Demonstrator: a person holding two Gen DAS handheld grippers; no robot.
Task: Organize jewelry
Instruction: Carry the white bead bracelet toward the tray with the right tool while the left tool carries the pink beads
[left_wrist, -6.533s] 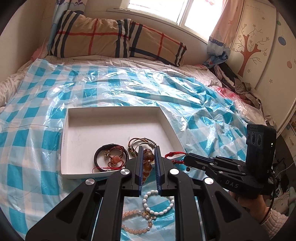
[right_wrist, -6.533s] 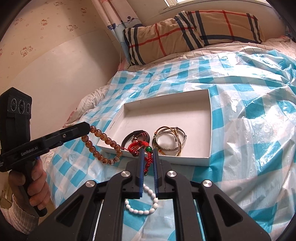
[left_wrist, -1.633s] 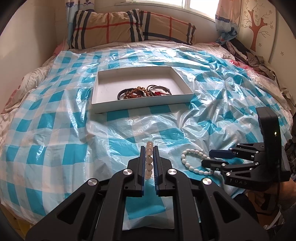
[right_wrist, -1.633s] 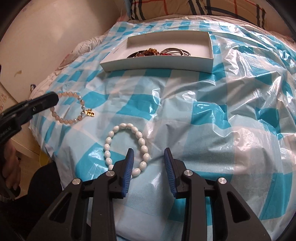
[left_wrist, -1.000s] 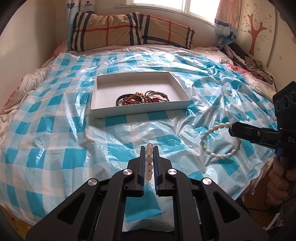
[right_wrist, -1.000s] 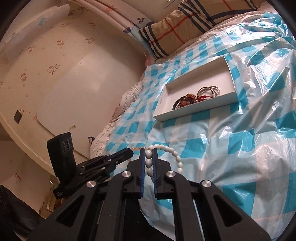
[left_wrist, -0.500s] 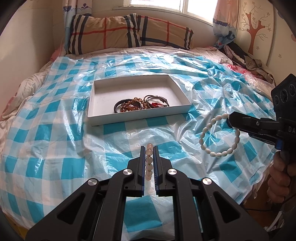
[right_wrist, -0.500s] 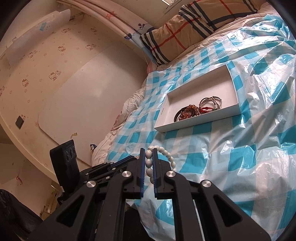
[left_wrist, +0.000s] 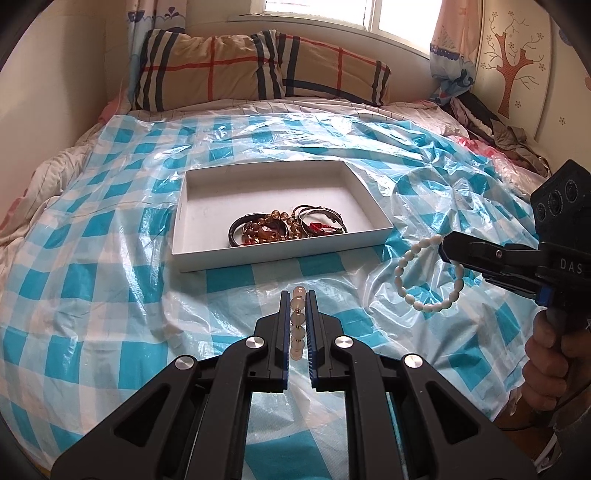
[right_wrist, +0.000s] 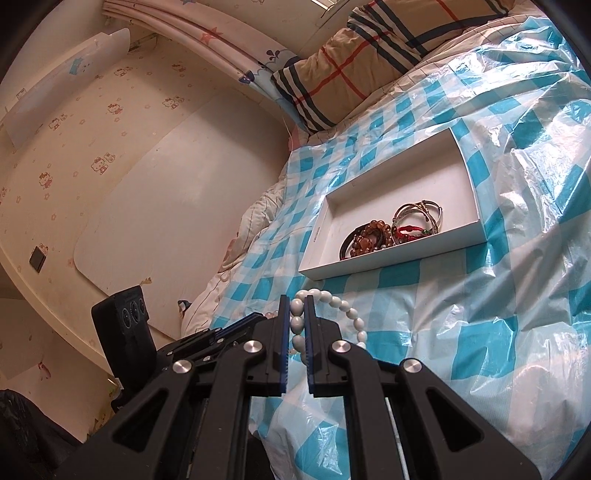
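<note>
A white tray (left_wrist: 207, 254) lies on the blue-checked plastic sheet and holds a pile of bracelets (left_wrist: 284, 229): black, amber-beaded, metal and red-corded. My left gripper (left_wrist: 297, 295) is shut on a peach bead bracelet (left_wrist: 297, 325), held above the sheet short of the tray's near wall. My right gripper (right_wrist: 297, 302) is shut on a white bead bracelet (right_wrist: 343, 310). In the left wrist view that white bracelet (left_wrist: 424, 273) hangs from the right gripper (left_wrist: 445, 247) to the right of the tray. The tray (right_wrist: 399, 258) also shows in the right wrist view.
A plaid pillow (left_wrist: 258, 70) lies at the head of the bed under the window. Clothes (left_wrist: 491, 125) are piled at the far right by a cabinet with a tree design. A wall (right_wrist: 110, 184) runs along the bed's left side.
Both grippers have moved closer to the tray, each still holding its bracelet. The white bracelet has swung a little nearer the tray's right end.
</note>
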